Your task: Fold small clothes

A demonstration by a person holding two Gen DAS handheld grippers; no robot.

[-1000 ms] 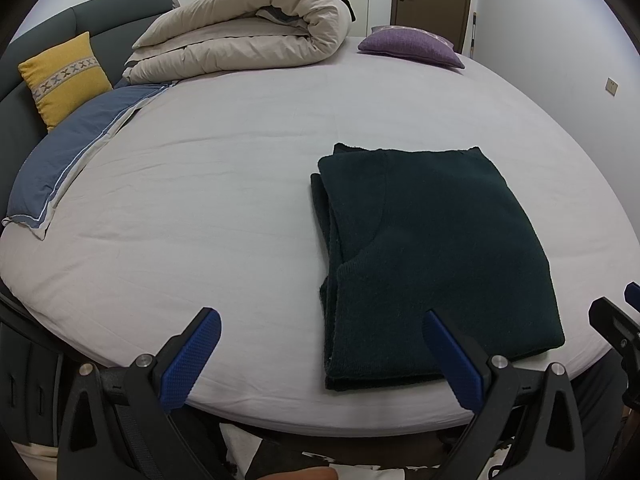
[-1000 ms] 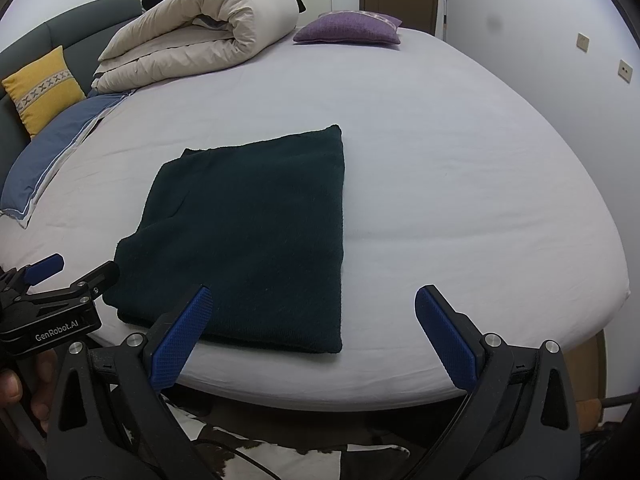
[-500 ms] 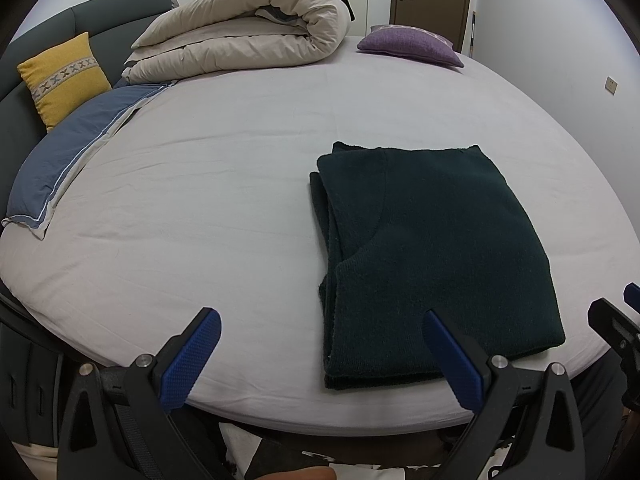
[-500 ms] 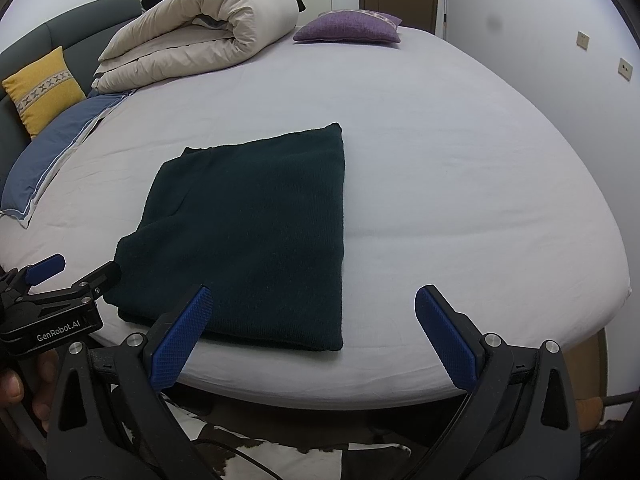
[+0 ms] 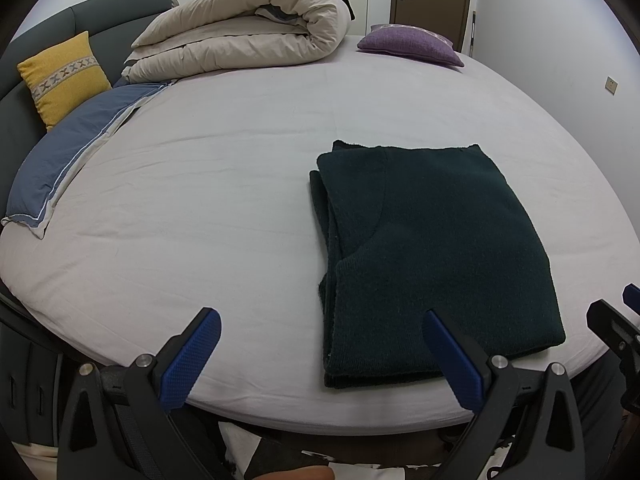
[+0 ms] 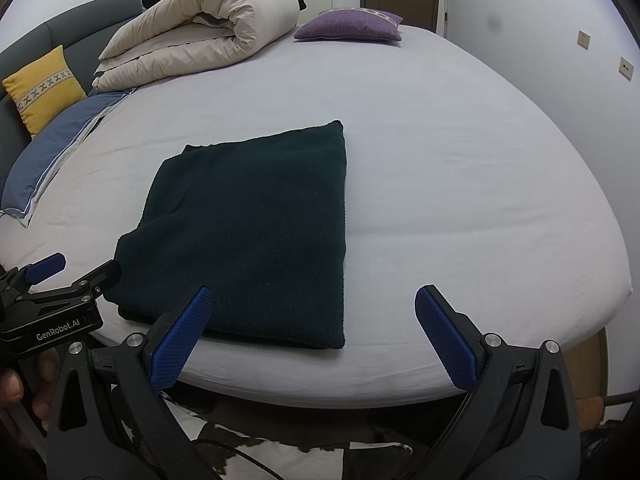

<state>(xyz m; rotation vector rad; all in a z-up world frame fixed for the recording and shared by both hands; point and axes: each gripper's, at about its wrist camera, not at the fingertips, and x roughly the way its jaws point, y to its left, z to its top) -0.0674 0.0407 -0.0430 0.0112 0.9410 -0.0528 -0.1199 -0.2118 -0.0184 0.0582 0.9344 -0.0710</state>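
Note:
A dark green knitted garment (image 5: 432, 248) lies folded into a flat rectangle on the pale bed sheet (image 5: 200, 208), near the front edge. In the right wrist view the same garment (image 6: 256, 224) sits left of centre. My left gripper (image 5: 320, 354) hangs open at the bed's front edge, its right finger over the garment's near edge, holding nothing. My right gripper (image 6: 312, 336) is open too, just off the garment's near right corner, with nothing between its fingers. The left gripper (image 6: 60, 276) also shows at the left of the right wrist view, a hand below it.
A rolled beige duvet (image 5: 248, 44) lies at the back of the bed, a purple cushion (image 5: 412, 48) beside it. A yellow cushion (image 5: 64, 76) and a blue pillow (image 5: 72, 152) sit at the left by the grey headboard. A wall runs along the right.

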